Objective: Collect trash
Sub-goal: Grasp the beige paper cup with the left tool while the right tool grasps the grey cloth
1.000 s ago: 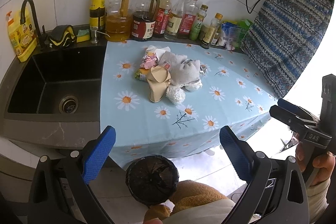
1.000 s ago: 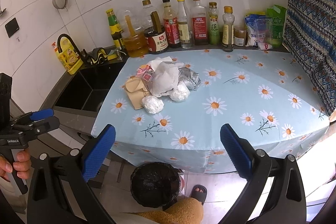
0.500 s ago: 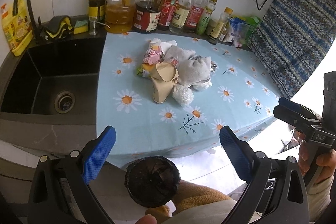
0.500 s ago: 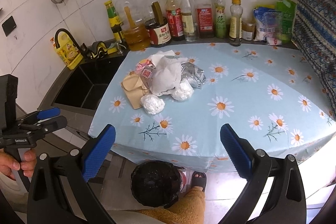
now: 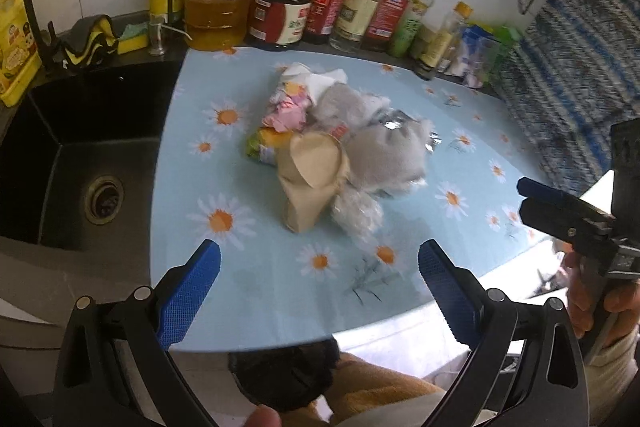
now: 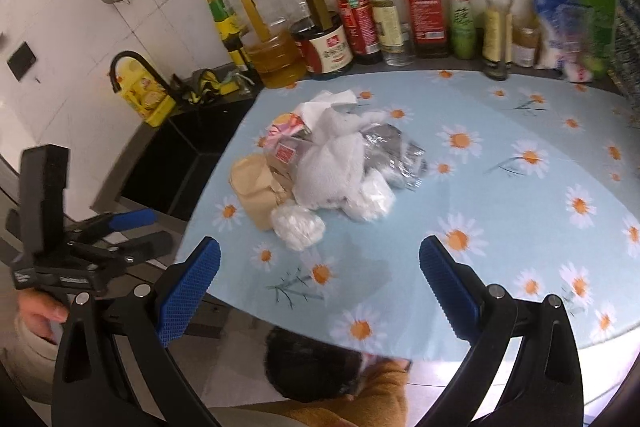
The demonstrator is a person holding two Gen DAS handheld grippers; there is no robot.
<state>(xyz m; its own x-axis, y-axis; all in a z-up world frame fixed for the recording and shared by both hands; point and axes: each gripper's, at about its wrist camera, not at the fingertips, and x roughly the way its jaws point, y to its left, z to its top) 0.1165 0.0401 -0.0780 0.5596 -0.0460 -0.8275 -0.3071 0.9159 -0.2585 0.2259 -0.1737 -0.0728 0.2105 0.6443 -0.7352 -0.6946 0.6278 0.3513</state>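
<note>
Lying ahead of both hand-held grippers — left [image 5: 319, 269], right [image 6: 319, 267], jaws spread, empty — trash pile [image 5: 336, 155].

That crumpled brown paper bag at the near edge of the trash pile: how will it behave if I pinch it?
The brown paper bag looks creased and hollow, so it probably crushes rather than resisting, and is likely light. It touches the clear plastic wad and the white cloth, so lifting it may drag or shift them. Both tools, left and right, are open.
</note>
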